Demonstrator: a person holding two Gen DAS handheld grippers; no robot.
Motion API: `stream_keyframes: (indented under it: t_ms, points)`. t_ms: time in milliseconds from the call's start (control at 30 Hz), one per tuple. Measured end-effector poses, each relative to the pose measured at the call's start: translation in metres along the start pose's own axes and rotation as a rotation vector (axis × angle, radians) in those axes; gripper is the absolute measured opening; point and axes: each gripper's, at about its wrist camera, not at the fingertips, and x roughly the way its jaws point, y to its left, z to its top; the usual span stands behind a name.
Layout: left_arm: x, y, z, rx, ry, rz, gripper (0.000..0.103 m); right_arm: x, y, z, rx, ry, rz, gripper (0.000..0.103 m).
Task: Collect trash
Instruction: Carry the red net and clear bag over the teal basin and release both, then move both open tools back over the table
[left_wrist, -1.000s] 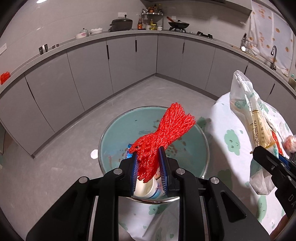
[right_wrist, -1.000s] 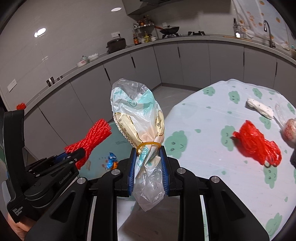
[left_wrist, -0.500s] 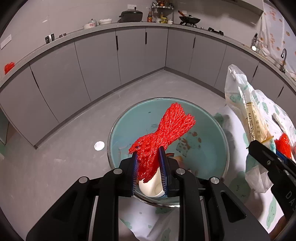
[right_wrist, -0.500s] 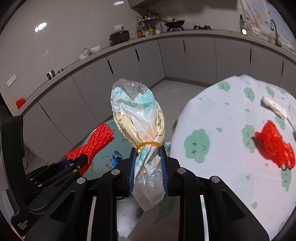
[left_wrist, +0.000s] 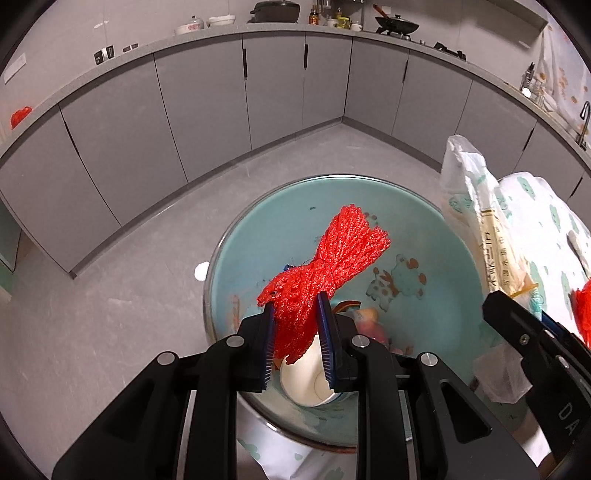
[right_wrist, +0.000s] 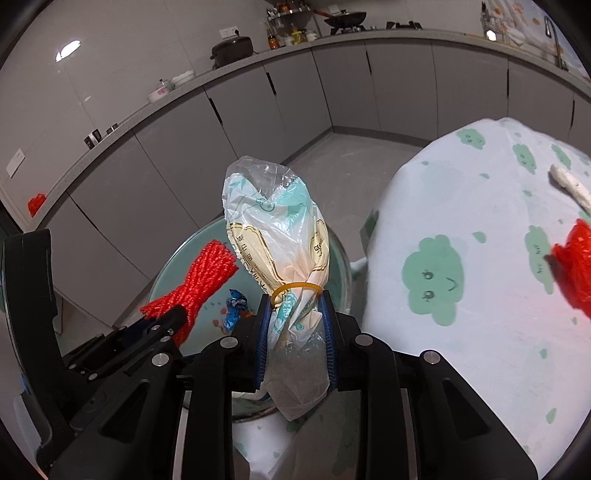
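Above the teal basin (left_wrist: 258, 236), the left gripper (left_wrist: 295, 332) clamps a red mesh net (left_wrist: 325, 266); 1 paper cup (left_wrist: 306, 380) already lies inside. Beside that basin, the right gripper's (right_wrist: 295, 325) jaws are opening around a tied plastic bag (right_wrist: 277, 236); another red net (right_wrist: 576, 266) waits on the tablecloth (right_wrist: 461, 350).

Left hand-held gripper (left_wrist: 297, 334) clamps red mesh netting (left_wrist: 325, 266) (above teal basin (left_wrist: 258, 236)).

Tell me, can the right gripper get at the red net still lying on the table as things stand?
Probably not yet: the right gripper has the plastic bag between its opening jaws, above the basin. The red net lies unobstructed on the table.
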Motion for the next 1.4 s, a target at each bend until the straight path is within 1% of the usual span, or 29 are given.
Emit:
stream_keyframes:
  t_ms: [100,200,267,300,333,400,467,533,567,600,633,733,833,967,1100,1167,1267,1333,1400]
  points:
    - [0.007,0.003,0.001,-0.007,0.016,-0.005,0.022,0.009,0.001,0.000,-0.003,0.002,0.019,0.035]
    - [0.013,0.005,0.001,-0.008,0.027,-0.026,0.025,0.015,-0.002,0.000,-0.001,0.008,0.042,0.038]
    - [0.016,0.006,0.002,-0.011,0.030,-0.022,0.025,0.017,-0.005,0.000,0.011,0.015,0.062,0.040]
    - [0.017,0.006,0.002,-0.010,0.030,-0.023,0.029,0.016,-0.007,0.000,0.017,0.014,0.069,0.042]
    - [0.018,0.006,0.002,-0.009,0.031,-0.021,0.037,0.015,-0.008,0.000,0.018,0.011,0.069,0.043]
    - [0.018,0.008,0.001,-0.013,0.029,-0.009,0.045,0.011,-0.010,0.000,0.017,0.002,0.070,0.043]
    - [0.018,0.009,0.001,-0.021,0.030,0.000,0.048,0.007,-0.014,-0.001,0.025,-0.002,0.075,0.043]
    - [0.016,0.011,0.000,-0.027,0.028,0.009,0.053,0.004,-0.016,-0.002,0.032,-0.003,0.078,0.043]
    - [0.015,0.011,0.000,-0.028,0.027,0.014,0.054,0.003,-0.017,-0.003,0.032,-0.005,0.079,0.045]
    - [0.014,0.011,0.000,-0.030,0.026,0.018,0.058,0.000,-0.018,-0.003,0.031,-0.008,0.079,0.048]
    - [0.013,0.012,0.000,-0.033,0.027,0.020,0.063,-0.002,-0.019,-0.004,0.033,-0.013,0.079,0.049]
    - [0.006,0.013,0.000,-0.046,0.020,0.025,0.068,-0.011,-0.024,-0.004,0.048,-0.027,0.087,0.051]
    - [-0.004,0.007,0.002,-0.019,-0.014,0.051,0.068,-0.028,-0.033,-0.003,0.056,-0.064,0.079,0.051]
    - [-0.018,-0.010,0.004,0.007,-0.037,0.018,0.068,-0.055,-0.049,-0.003,0.067,-0.125,0.039,0.051]
    - [-0.032,-0.036,0.005,0.066,-0.064,-0.022,0.068,-0.082,-0.081,-0.005,0.121,-0.175,-0.038,0.051]
    - [-0.038,-0.055,0.004,0.103,-0.074,-0.059,0.068,-0.093,-0.095,-0.006,0.148,-0.199,-0.072,0.051]
    - [-0.046,-0.083,0.000,0.161,-0.081,-0.113,0.068,-0.118,-0.125,-0.014,0.184,-0.236,-0.158,0.051]
    - [-0.051,-0.105,-0.003,0.196,-0.069,-0.172,0.068,-0.130,-0.144,-0.019,0.211,-0.253,-0.196,0.051]
    - [-0.054,-0.122,-0.007,0.227,-0.065,-0.203,0.068,-0.141,-0.162,-0.025,0.235,-0.265,-0.241,0.051]
